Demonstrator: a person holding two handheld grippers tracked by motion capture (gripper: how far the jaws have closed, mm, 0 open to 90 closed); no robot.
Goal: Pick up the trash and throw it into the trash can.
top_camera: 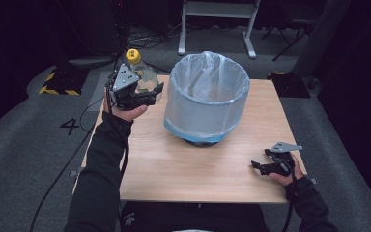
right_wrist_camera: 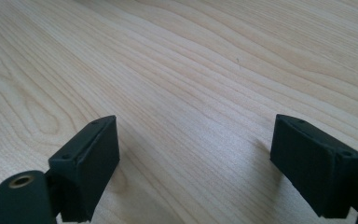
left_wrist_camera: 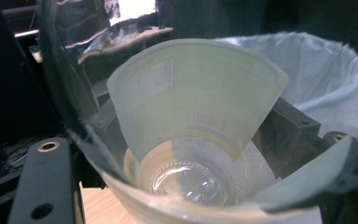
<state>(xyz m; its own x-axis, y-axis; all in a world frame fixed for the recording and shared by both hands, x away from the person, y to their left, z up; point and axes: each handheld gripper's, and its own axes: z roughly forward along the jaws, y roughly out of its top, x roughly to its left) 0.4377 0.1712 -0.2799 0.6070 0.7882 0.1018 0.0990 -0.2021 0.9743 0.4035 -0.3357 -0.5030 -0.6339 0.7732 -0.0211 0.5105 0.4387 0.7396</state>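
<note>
- My left claw (top_camera: pixel 150 92) is raised above the far left corner of the light wooden table (top_camera: pixel 174 164), pinching a clear plastic bottle with a yellow cap (top_camera: pixel 141 72) across its body.
- From above, the bottle tilts, its cap pointing up and away from me, its base towards the bin.
- The bottle hangs just beside the round bin lined with a pale translucent bag (top_camera: pixel 206 99), to its left, outside the rim.
- Looking along my left claw, the bottle's (left_wrist_camera: pixel 191 140) see-through base and pale label crowd between the jaws, with the bag-lined bin (left_wrist_camera: pixel 326 79) behind on the right.
- My right claw (top_camera: pixel 258 166) rests low at the table's near right edge, well apart from the bin.
- Its jaws are spread wide, with bare wood grain (right_wrist_camera: pixel 182 93) between them.
</note>
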